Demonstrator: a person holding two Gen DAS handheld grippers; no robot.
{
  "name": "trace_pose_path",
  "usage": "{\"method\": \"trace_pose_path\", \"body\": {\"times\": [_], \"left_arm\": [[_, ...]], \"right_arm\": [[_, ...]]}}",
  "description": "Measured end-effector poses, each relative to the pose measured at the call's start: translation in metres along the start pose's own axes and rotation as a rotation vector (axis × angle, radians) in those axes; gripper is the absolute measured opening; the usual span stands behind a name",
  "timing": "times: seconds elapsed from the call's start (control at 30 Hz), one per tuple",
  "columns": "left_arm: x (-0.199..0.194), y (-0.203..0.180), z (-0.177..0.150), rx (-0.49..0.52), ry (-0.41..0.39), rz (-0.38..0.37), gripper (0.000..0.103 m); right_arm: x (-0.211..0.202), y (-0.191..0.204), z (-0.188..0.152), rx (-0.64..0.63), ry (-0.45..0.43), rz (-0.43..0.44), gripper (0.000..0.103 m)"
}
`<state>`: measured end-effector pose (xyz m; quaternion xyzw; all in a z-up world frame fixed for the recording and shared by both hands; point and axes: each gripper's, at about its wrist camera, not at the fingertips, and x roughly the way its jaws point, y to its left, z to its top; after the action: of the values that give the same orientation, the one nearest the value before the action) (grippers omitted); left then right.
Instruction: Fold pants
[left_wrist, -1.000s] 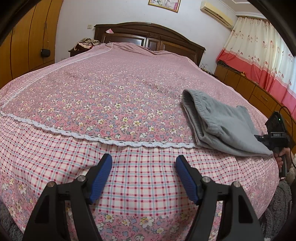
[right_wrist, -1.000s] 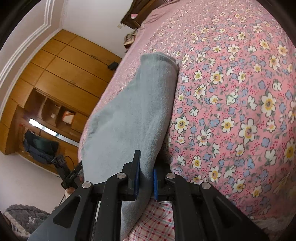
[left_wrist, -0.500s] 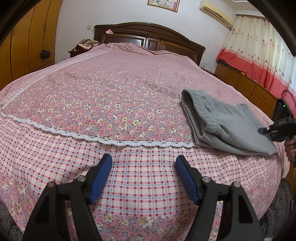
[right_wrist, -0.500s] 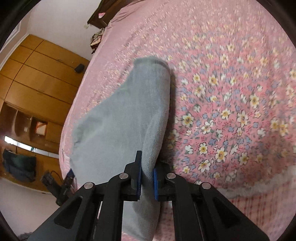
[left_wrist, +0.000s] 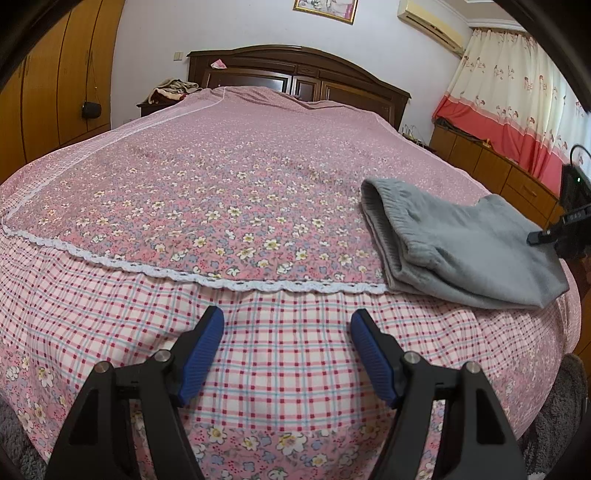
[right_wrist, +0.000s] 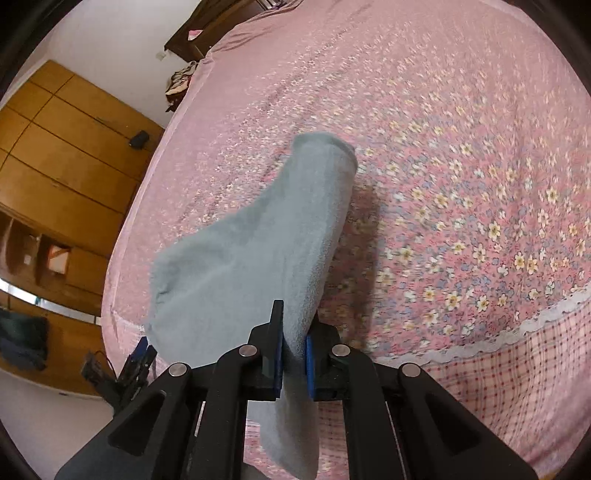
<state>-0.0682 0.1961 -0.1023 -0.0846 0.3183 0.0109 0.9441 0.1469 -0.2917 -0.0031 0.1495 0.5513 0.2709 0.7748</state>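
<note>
- The grey pants (left_wrist: 461, 251) lie folded on the bed (left_wrist: 221, 184), at the right of the left wrist view, with the waistband end toward the middle of the frame.
- The right gripper (right_wrist: 294, 354) has its blue-padded fingers (right_wrist: 309, 363) closed on an edge of the pants (right_wrist: 258, 258), low in the centre of its own view; the cloth runs up from there toward the middle of the frame.
- The left gripper (left_wrist: 287, 354) hangs at the bottom of its view over the checked border of the bedspread, its fingers (left_wrist: 203, 350) spread wide and gripping nothing.
- A dark wooden headboard (left_wrist: 295, 74) stands at top centre, with red-and-cream curtains (left_wrist: 517, 103) at upper right.
</note>
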Motion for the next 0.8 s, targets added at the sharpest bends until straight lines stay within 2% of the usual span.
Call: {"method": "trace_pose_path", "body": {"times": [0.13,0.23,0.33,0.57,0.7,0.8], "left_arm": [[0.0,-0.001,0.001,-0.001,0.004,-0.001,0.075],[-0.001,-0.002,0.002,-0.013,0.007,-0.013,0.075],[-0.004,-0.003,0.005,-0.019,0.002,-0.02,0.075],[-0.034,-0.006,0.013,0.008,-0.094,0.02,0.075],[-0.047,-0.006,0.016,0.023,-0.126,0.023,0.075],[-0.051,-0.003,0.018,0.013,-0.128,0.018,0.075]], "right_arm": [[-0.005,0.019,0.006,-0.005,-0.007,-0.082,0.01],[-0.009,0.036,0.011,0.012,-0.012,-0.106,0.01],[-0.01,0.054,0.013,-0.026,-0.007,-0.147,0.01],[0.004,0.091,0.02,-0.03,0.011,-0.165,0.01],[0.021,0.117,0.024,0.016,0.04,-0.258,0.01],[0.043,0.155,0.028,-0.043,0.063,-0.329,0.01]]}}
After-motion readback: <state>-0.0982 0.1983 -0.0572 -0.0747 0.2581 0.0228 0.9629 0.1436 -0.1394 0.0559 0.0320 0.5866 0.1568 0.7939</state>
